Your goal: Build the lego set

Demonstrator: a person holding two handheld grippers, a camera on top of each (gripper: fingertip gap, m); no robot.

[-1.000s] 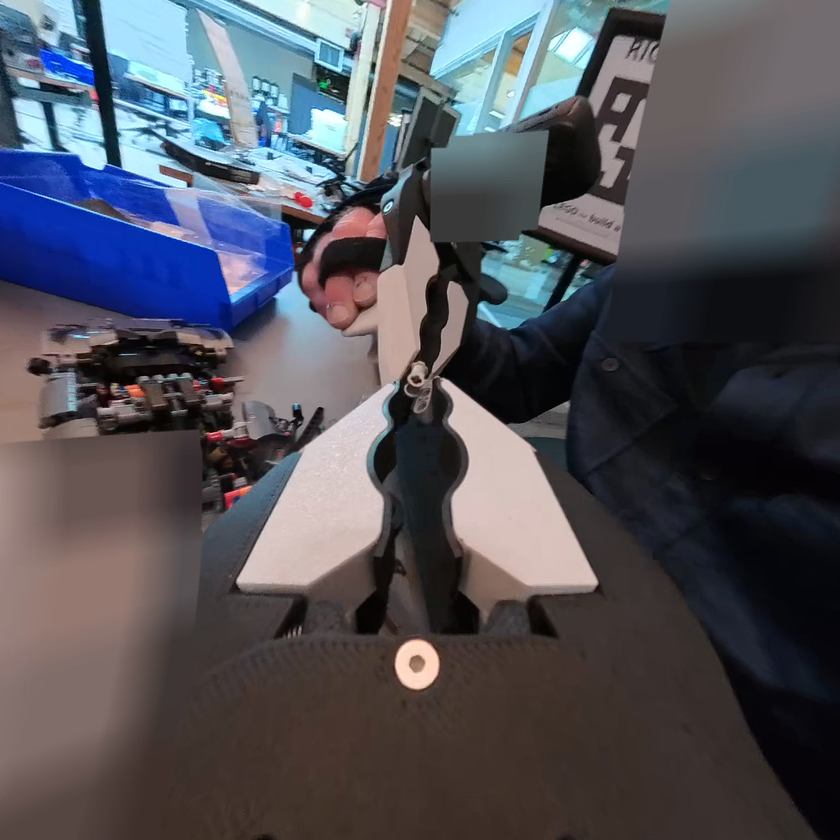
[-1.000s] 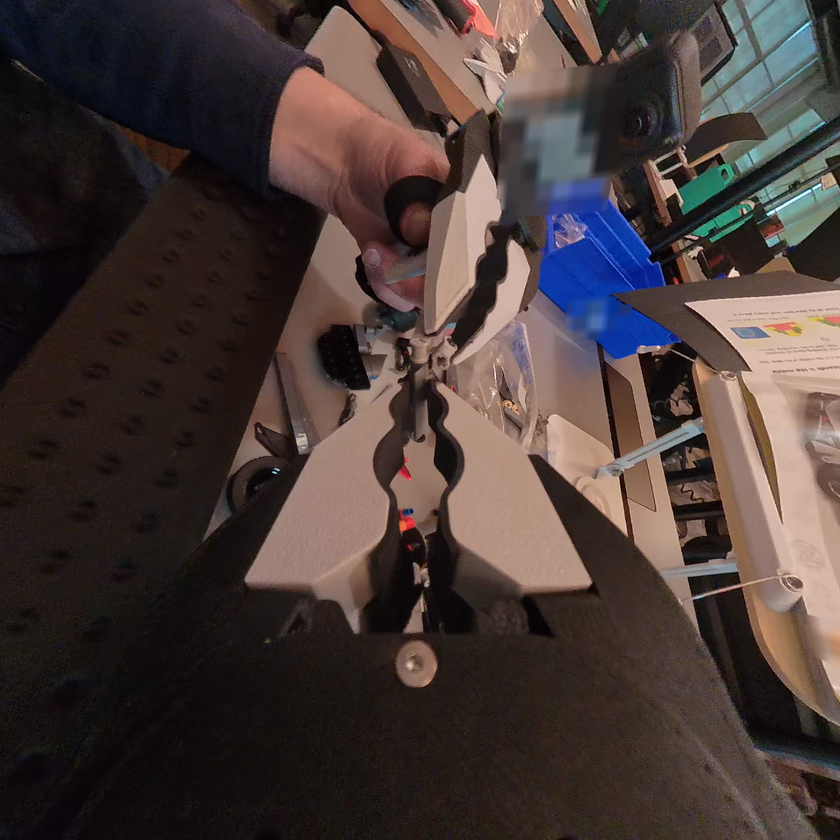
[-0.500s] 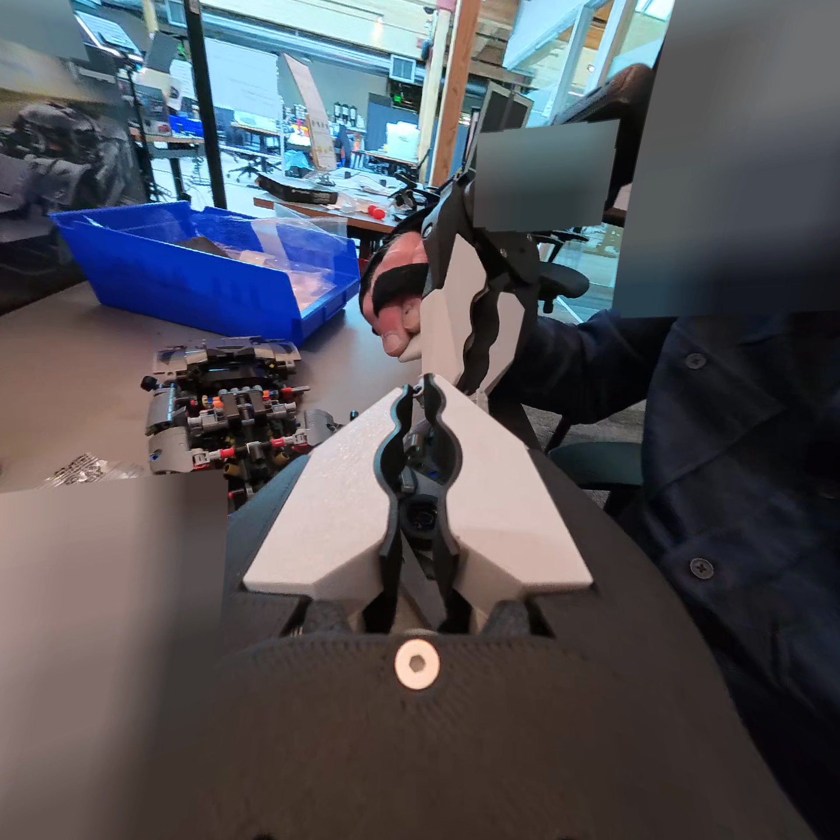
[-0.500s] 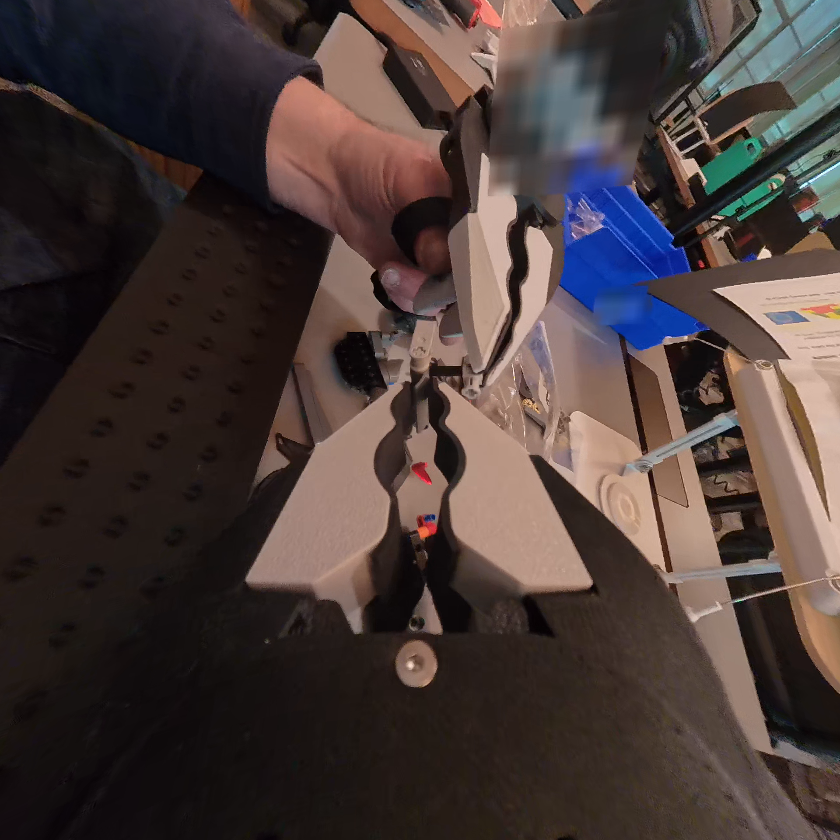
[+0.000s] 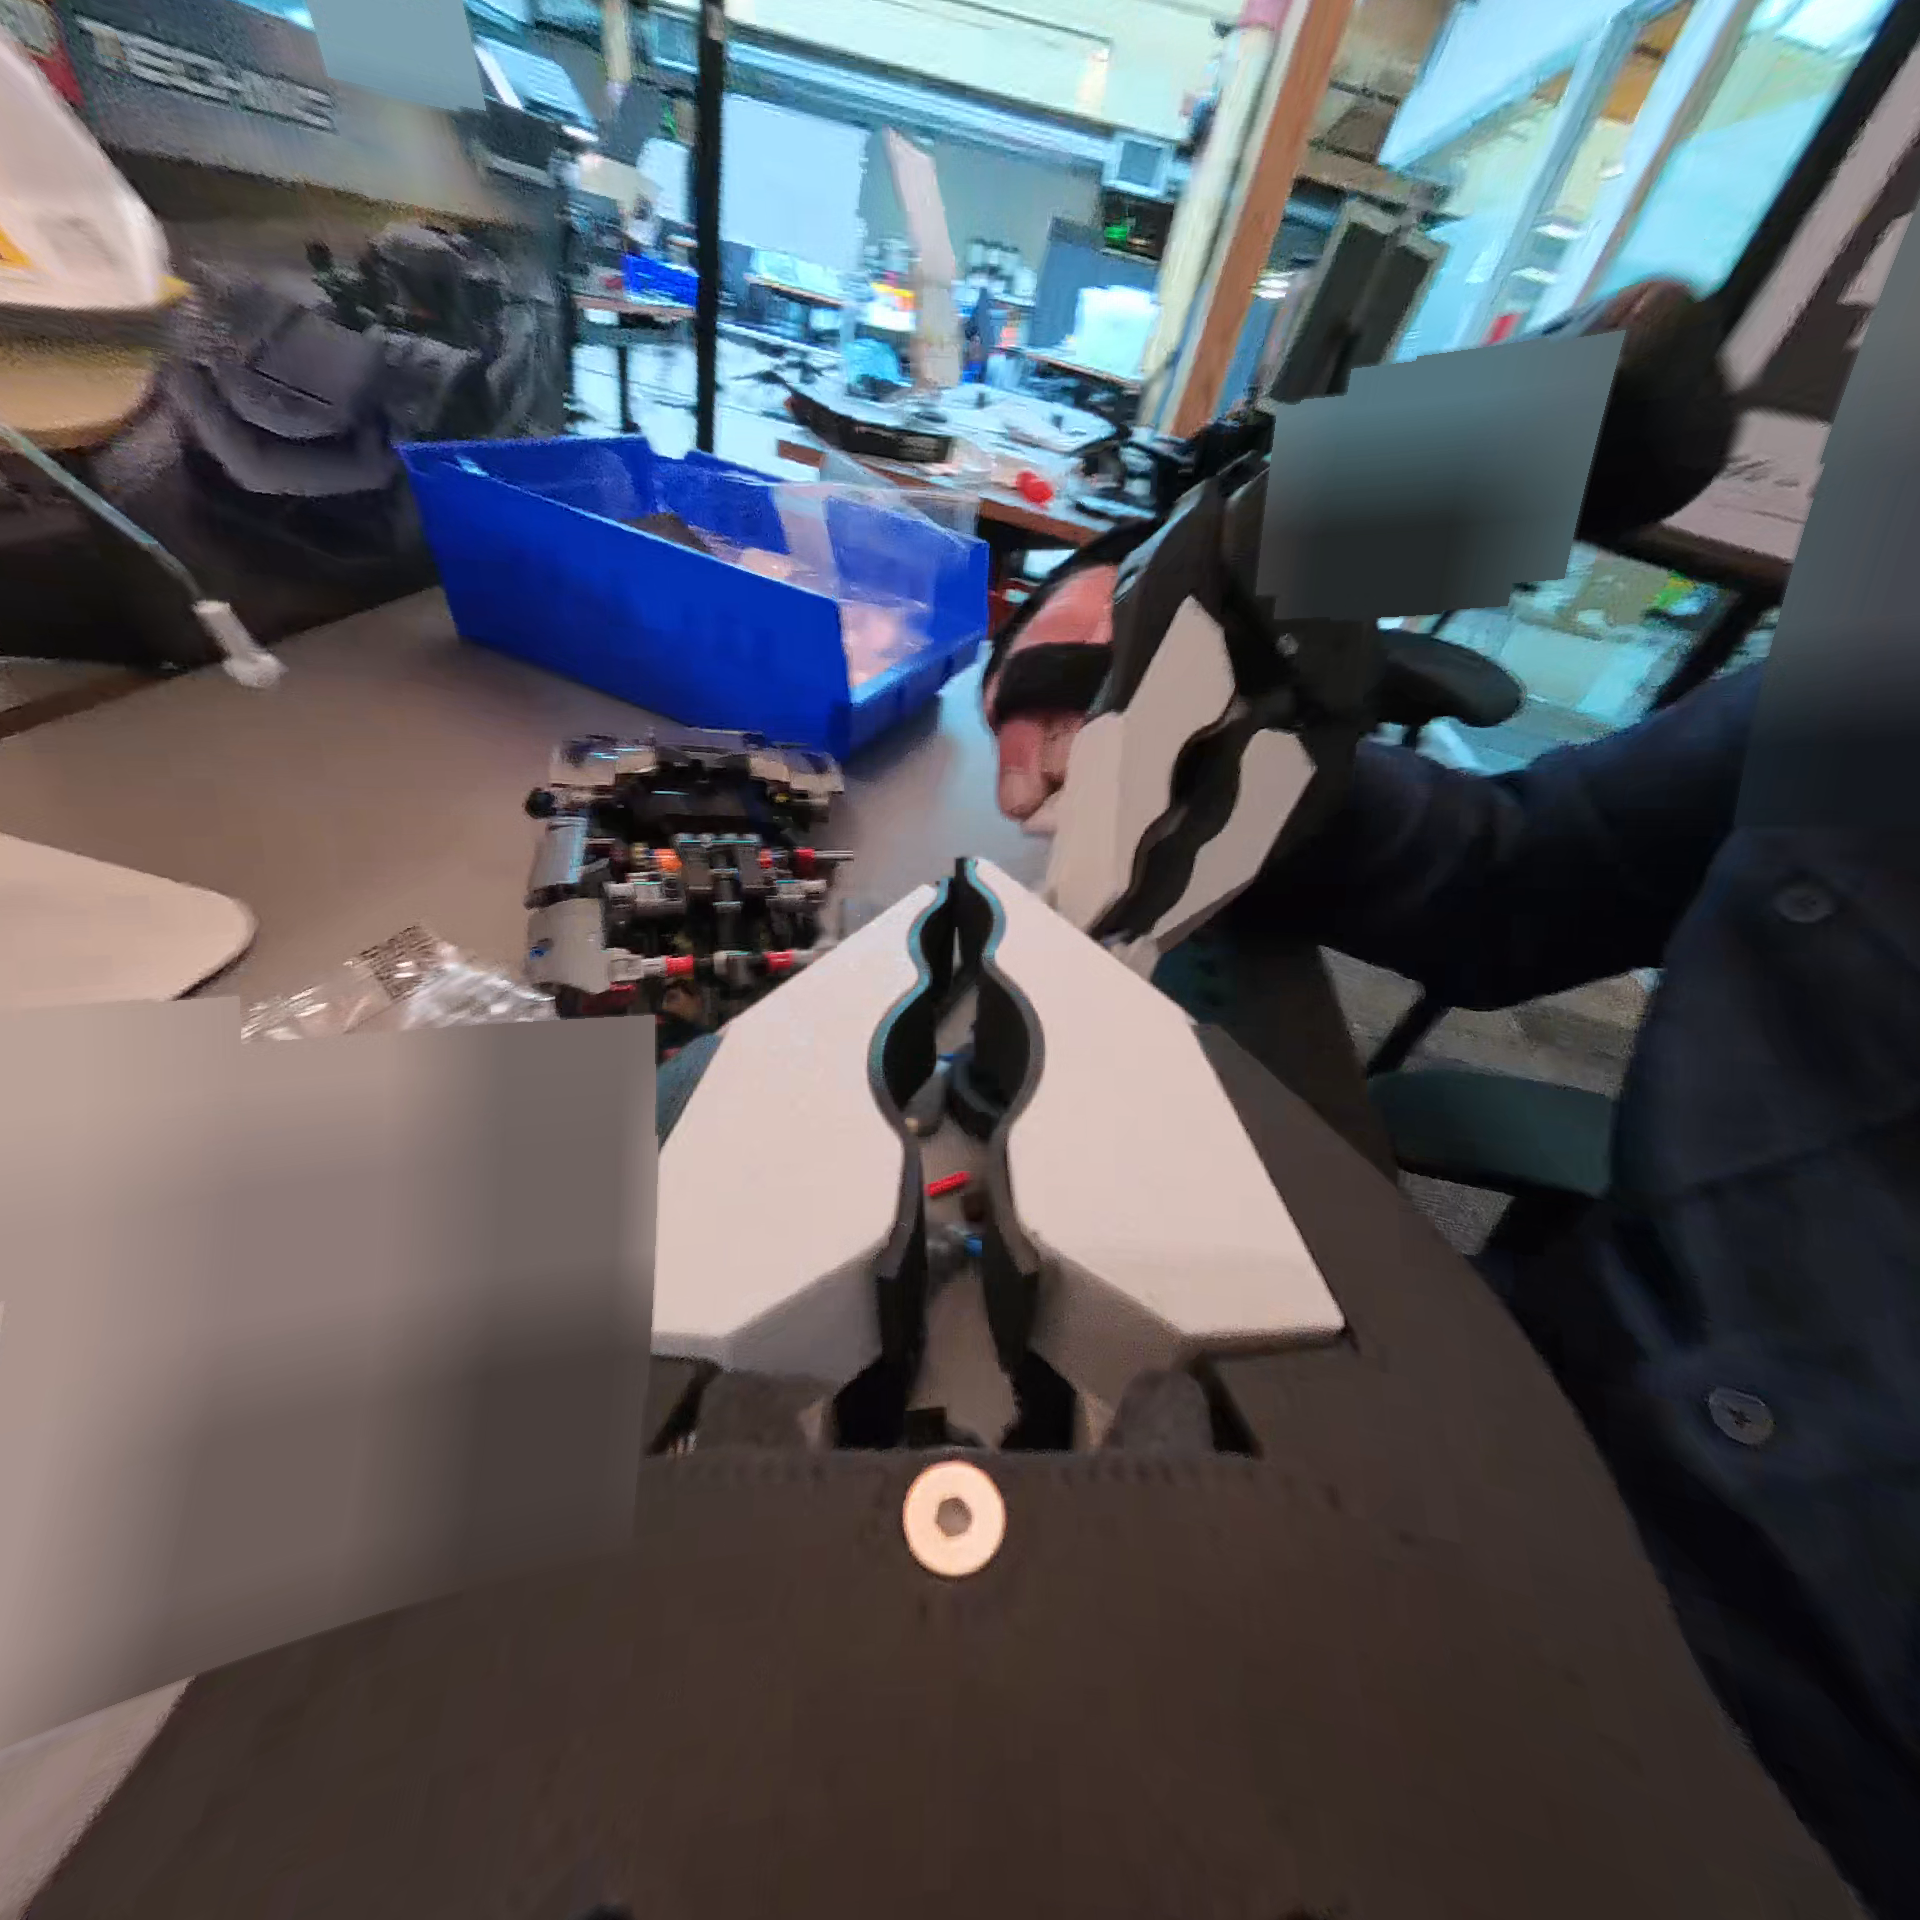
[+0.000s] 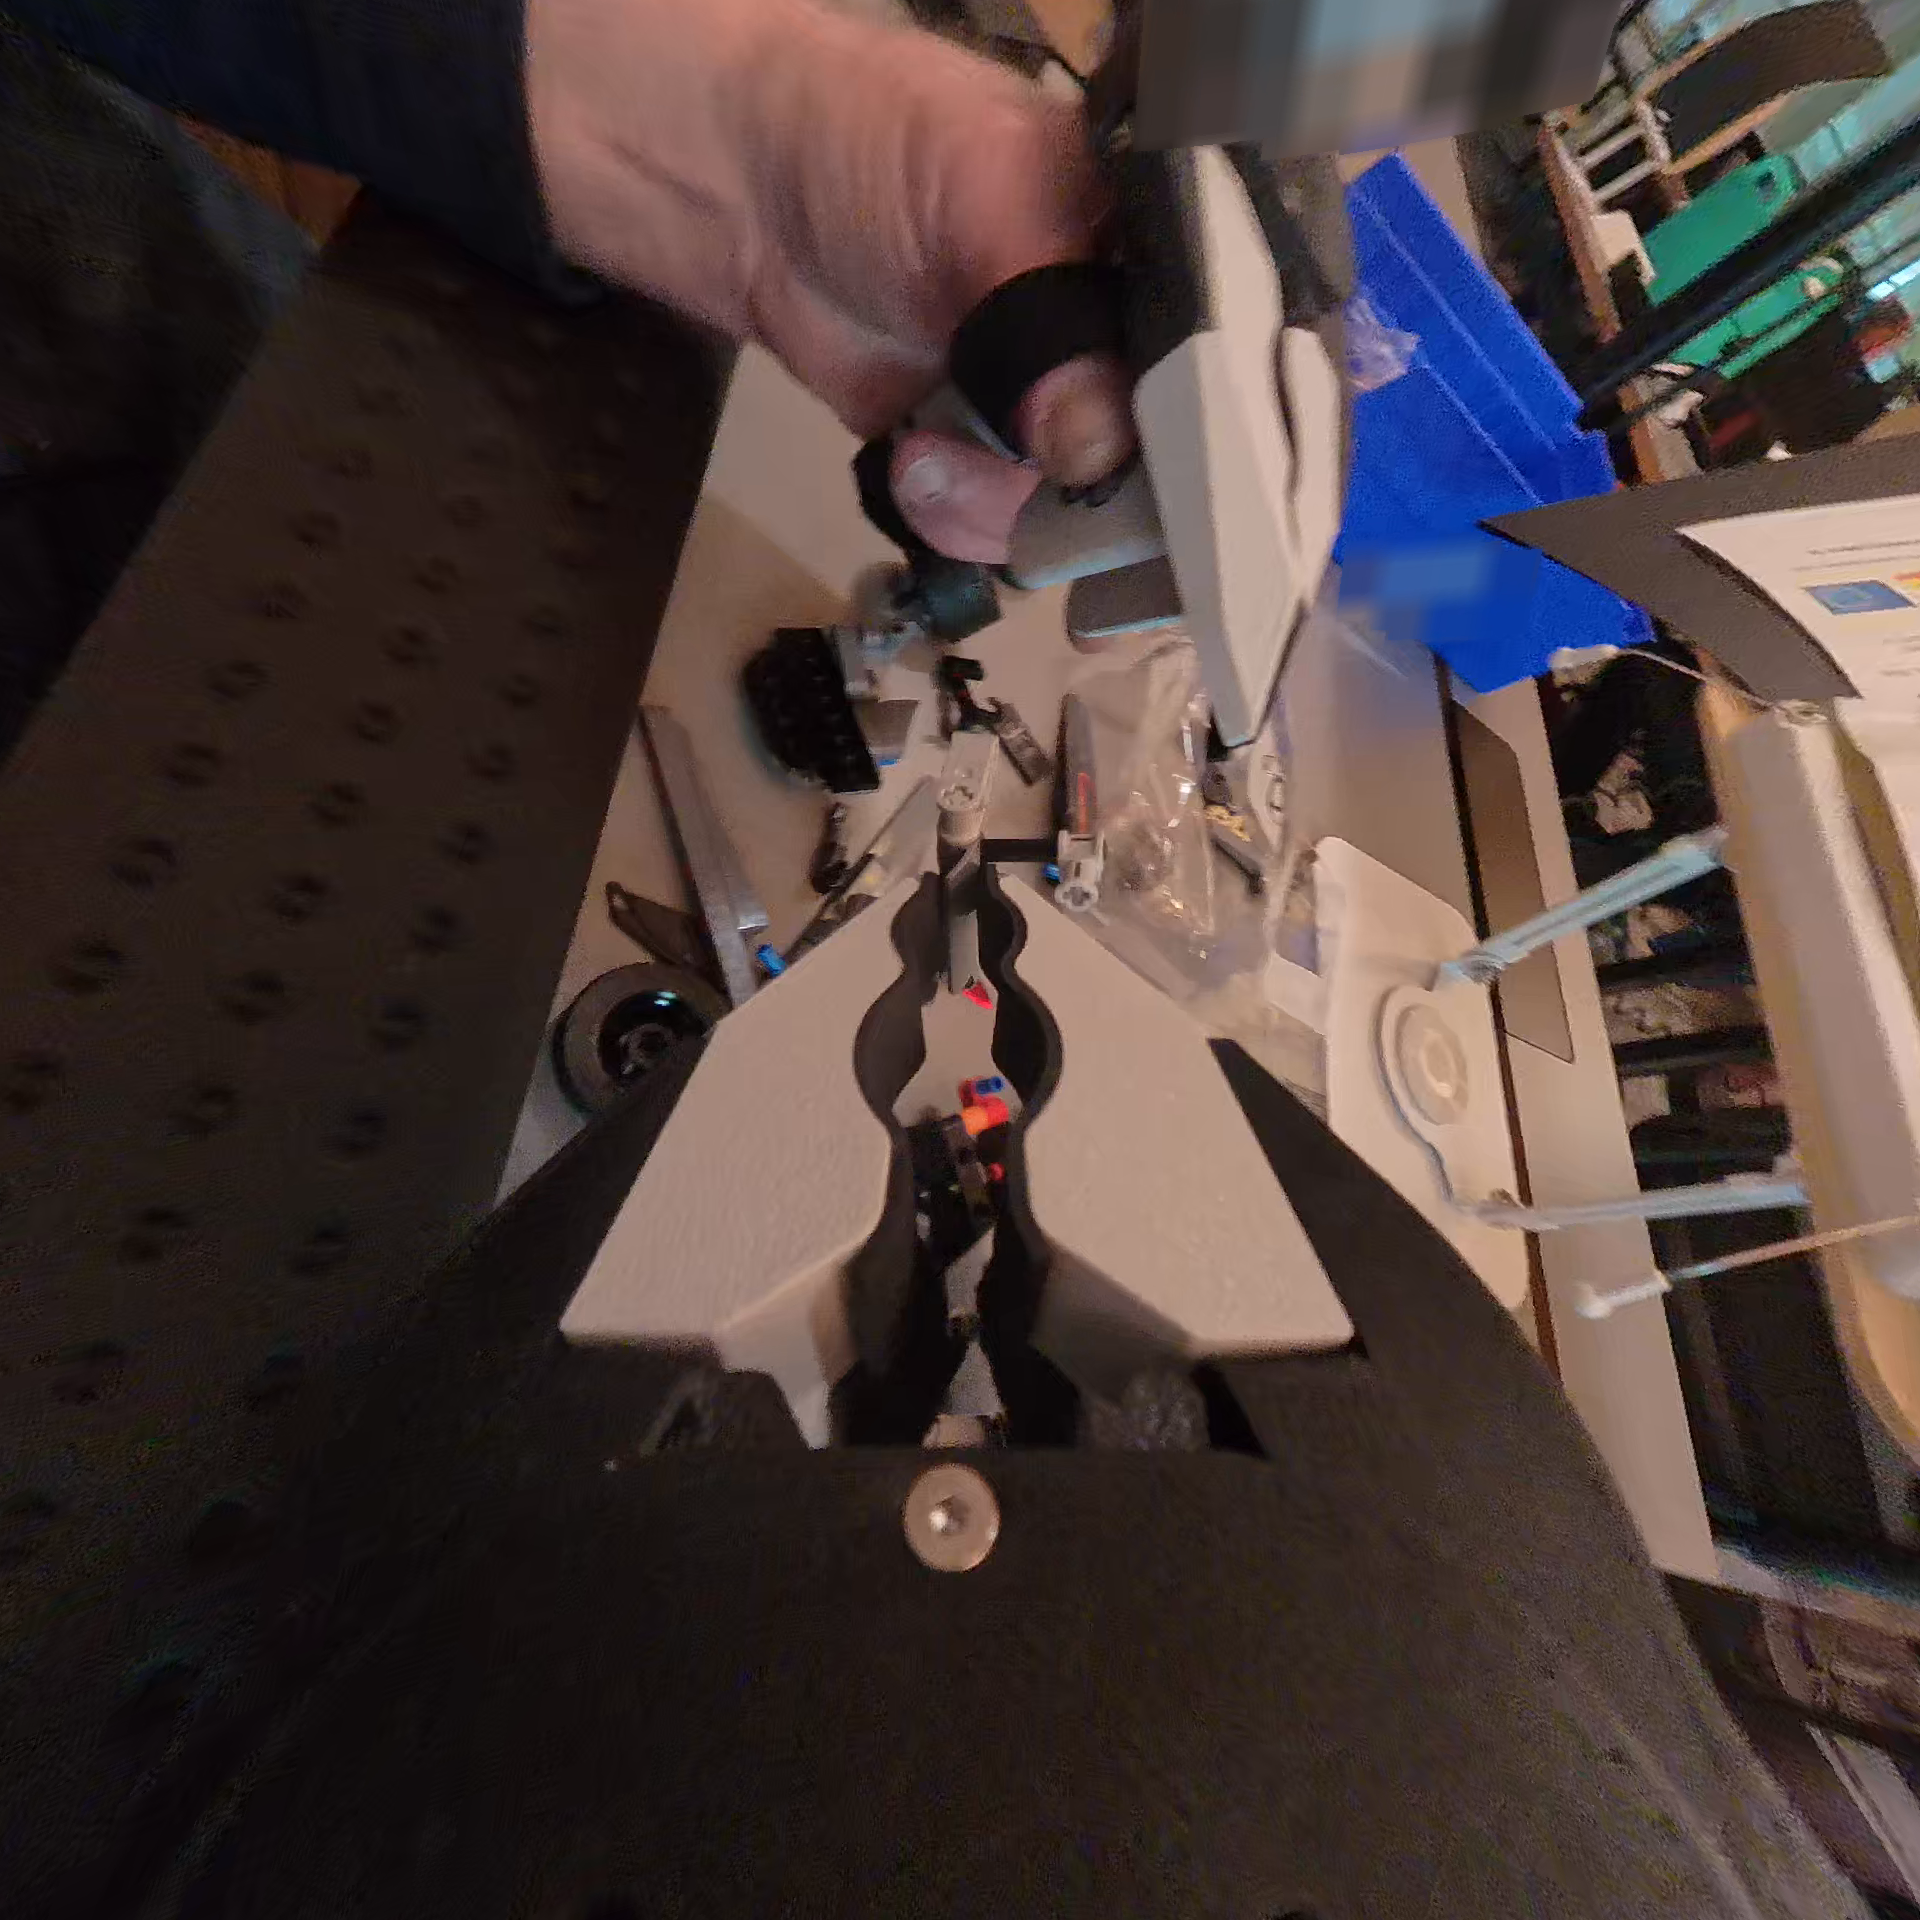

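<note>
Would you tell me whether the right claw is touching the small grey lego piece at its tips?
Touching: the right wrist view shows the right claw shut on the grey lego piece, pinched between its tips.

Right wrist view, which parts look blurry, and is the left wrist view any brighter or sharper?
Right wrist view: dim and warm; the hand on the left gripper is motion-smeared, while the right gripper and its grey lego piece are fairly crisp. Left wrist view: brighter, daylight from the windows; the blue bin and lego model are slightly soft, with wide-angle bending at the edges.
</note>
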